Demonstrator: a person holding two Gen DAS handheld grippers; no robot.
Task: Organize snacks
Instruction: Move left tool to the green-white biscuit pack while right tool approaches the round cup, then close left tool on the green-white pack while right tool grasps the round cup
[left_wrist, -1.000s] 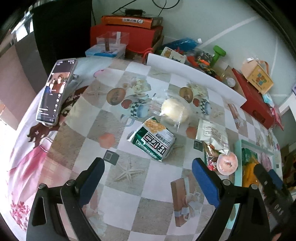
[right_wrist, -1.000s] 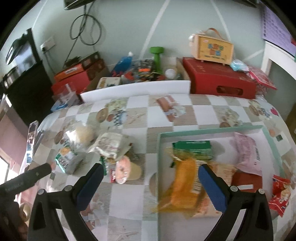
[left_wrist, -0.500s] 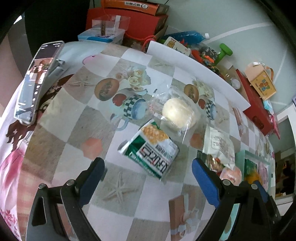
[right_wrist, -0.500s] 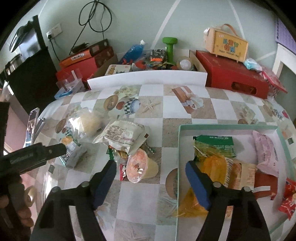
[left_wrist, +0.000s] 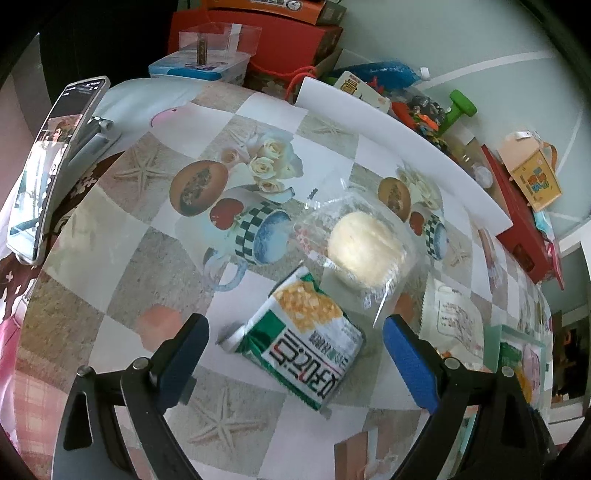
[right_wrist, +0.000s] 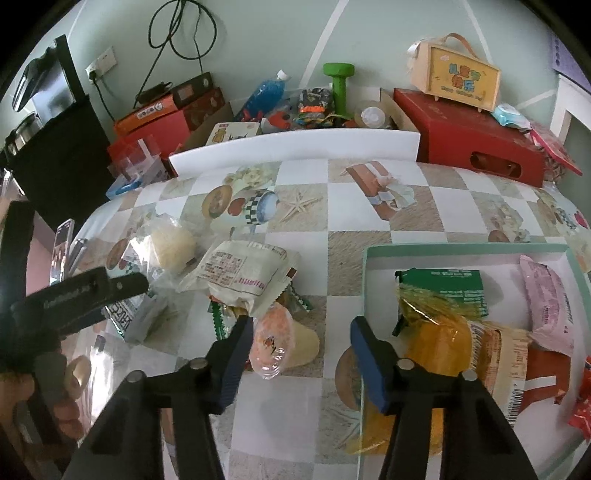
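Jelly cup (right_wrist: 282, 341) between parted jaws

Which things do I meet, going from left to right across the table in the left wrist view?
Phone → green snack packet → clear-wrapped round bun → white printed packet → tray at the right edge.

Bench (right_wrist: 354, 229) covered by checkered printed cloth. Laid on it: green snack packet (left_wrist: 306, 339), wrapped bun (left_wrist: 364, 251), white packet (right_wrist: 243, 273), jelly cup (right_wrist: 280, 339), teal-rimmed tray (right_wrist: 365, 258), phone (left_wrist: 55, 162).
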